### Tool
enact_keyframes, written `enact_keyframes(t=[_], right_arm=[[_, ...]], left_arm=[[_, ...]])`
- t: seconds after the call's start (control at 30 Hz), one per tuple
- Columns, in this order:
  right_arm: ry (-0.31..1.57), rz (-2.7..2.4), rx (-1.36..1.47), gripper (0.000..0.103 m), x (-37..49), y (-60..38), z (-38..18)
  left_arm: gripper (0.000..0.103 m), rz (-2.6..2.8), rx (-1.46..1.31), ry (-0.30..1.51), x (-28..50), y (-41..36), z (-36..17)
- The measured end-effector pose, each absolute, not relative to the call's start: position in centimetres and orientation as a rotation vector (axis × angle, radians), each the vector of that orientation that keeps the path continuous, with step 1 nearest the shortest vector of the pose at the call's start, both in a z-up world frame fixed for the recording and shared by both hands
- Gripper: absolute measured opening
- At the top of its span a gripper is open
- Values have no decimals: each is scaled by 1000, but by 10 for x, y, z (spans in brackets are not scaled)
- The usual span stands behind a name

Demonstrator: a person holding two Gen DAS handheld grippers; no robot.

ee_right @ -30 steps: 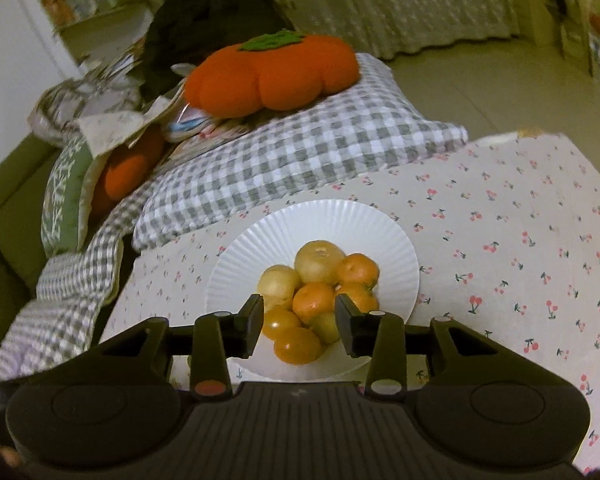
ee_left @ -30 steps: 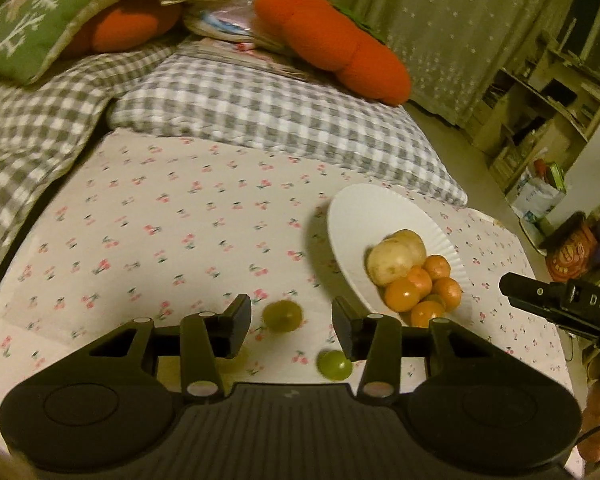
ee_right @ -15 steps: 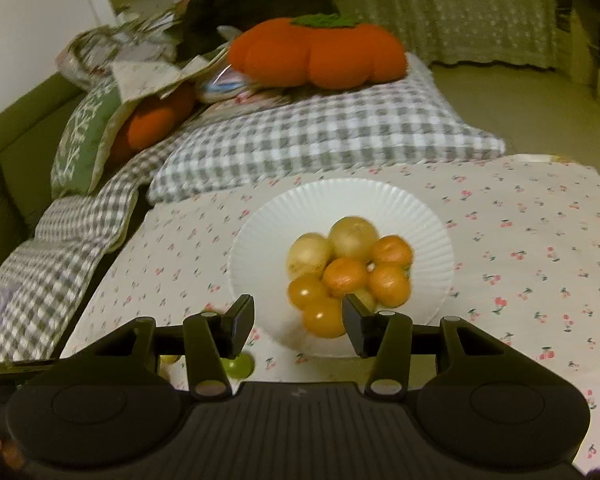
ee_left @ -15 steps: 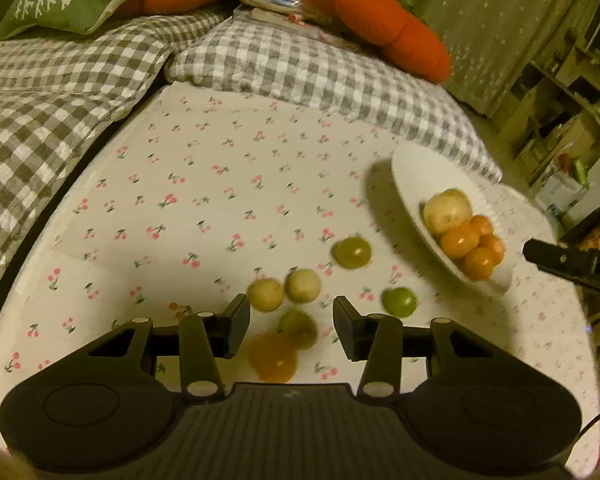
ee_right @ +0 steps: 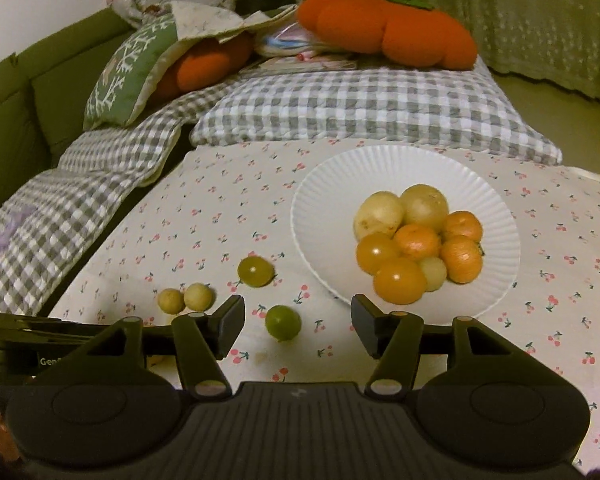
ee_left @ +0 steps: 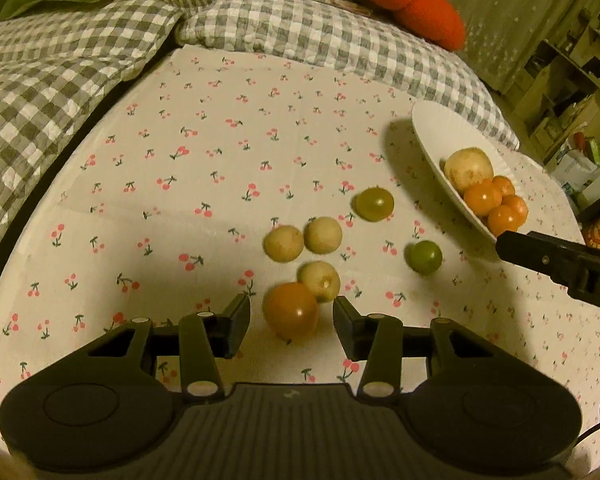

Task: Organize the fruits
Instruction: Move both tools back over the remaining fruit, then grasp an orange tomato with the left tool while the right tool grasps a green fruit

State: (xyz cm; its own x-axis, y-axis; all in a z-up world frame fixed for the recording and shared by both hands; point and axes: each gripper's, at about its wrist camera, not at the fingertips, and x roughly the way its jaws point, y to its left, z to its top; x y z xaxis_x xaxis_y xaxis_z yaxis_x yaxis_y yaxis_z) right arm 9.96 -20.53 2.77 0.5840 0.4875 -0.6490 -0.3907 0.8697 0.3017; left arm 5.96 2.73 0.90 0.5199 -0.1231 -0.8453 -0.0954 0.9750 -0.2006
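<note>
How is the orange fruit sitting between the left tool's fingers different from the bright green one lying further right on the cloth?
The orange fruit is clearly bigger in this view than the green fruit. The orange one lies between the open fingers of the left gripper and touches a pale fruit; the green one lies alone, apart from the others. Both are round, glossy and rest on the cherry-print cloth, outside the white plate.

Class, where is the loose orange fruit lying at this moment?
In the left wrist view, the orange fruit lies on the tablecloth between the left hand-held gripper fingers, touching a pale fruit.
</note>
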Motion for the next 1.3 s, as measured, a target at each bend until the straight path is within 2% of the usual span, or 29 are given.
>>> enact_keyframes(t=[1.07,1.17,1.23,1.3], right_arm=[[812,524,-29,58,101,-164,-5],[807,520,-37,57,102,-163,-7],[799,523,-50,56,102,-160,-8],[788,523,-66,55,101,-158,-9]], left_arm=[[38,2,-87,1047,65,15,-9],[33,7,-83,1040,66,15,-9],[21,14,-76,1033,66,15,-9],[21,19,-70,1029,67,16,-9]])
